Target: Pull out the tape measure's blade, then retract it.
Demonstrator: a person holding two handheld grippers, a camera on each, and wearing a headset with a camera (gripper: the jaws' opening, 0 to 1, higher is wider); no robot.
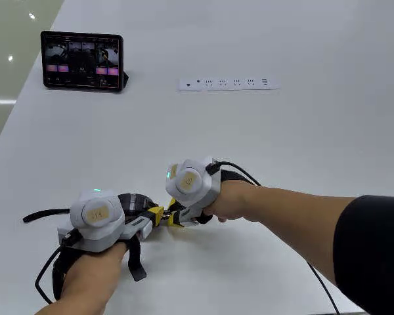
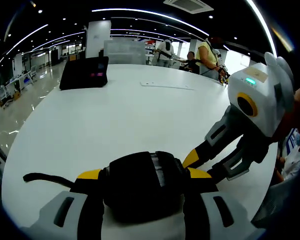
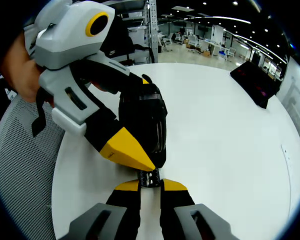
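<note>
A black tape measure [image 1: 135,202] [image 2: 140,192] rests on the white table with my left gripper [image 1: 144,210] [image 2: 144,175] shut on its case, one yellow-tipped jaw on each side. Its black wrist strap [image 1: 44,214] [image 2: 40,178] trails off to the left. In the right gripper view the case [image 3: 142,117] lies straight ahead, and the blade's hook end [image 3: 150,178] barely sticks out of it. My right gripper [image 1: 174,218] [image 3: 151,186] is shut on that hook end, close against the case and touching the left gripper's fingertip [image 3: 126,148].
A dark tablet [image 1: 83,61] [image 2: 85,72] stands at the far left of the white table [image 1: 302,131]. A white power strip [image 1: 227,83] lies at the far middle. A black cable [image 1: 240,172] runs from the right gripper. People stand beyond the table [image 2: 205,55].
</note>
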